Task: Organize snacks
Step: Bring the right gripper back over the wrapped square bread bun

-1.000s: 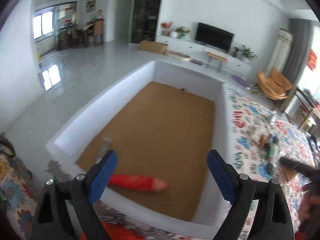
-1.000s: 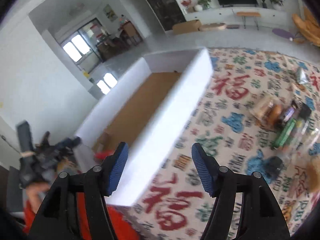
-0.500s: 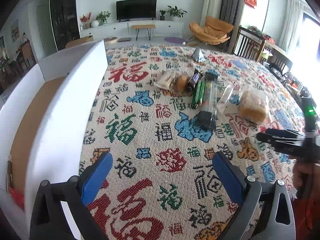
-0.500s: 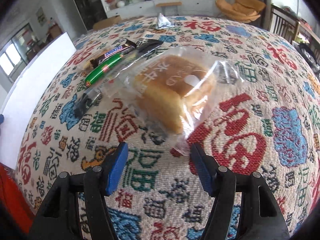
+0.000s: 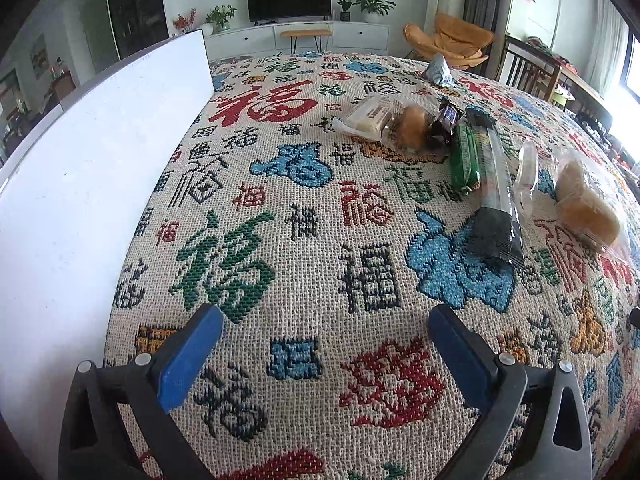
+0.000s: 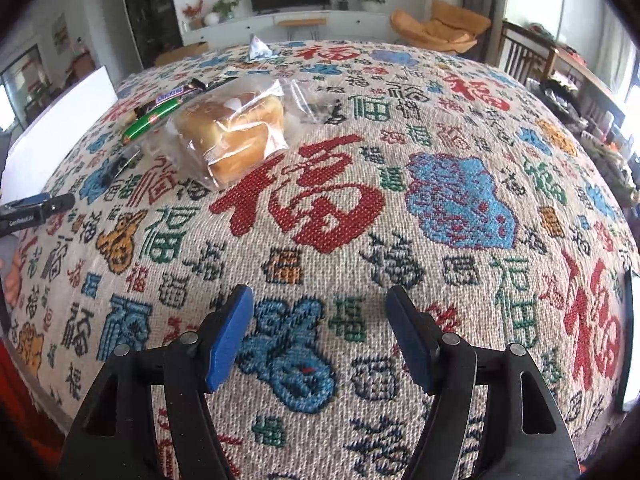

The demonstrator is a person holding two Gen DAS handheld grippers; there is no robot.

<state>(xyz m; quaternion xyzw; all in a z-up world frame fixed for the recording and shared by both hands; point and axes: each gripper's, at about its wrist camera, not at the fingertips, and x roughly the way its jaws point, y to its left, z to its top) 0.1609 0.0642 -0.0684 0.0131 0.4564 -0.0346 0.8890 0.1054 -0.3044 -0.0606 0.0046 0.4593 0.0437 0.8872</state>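
Several wrapped snacks lie on the patterned tablecloth. In the left wrist view: a pale wrapped cake, a round bun, a green stick pack, a long dark pack and bagged bread. The white box stands at the left. My left gripper is open and empty, low over the cloth. In the right wrist view the bagged bread, a Snickers bar and the green stick pack lie ahead-left. My right gripper is open and empty.
A small silver-blue packet lies at the table's far side; it also shows in the right wrist view. The left gripper's tip shows at the right wrist view's left edge. Chairs stand at the right.
The left gripper swung from over the box, where a red stick lay, to the tablecloth. The right gripper drew back from the bagged bread, which now lies farther off.
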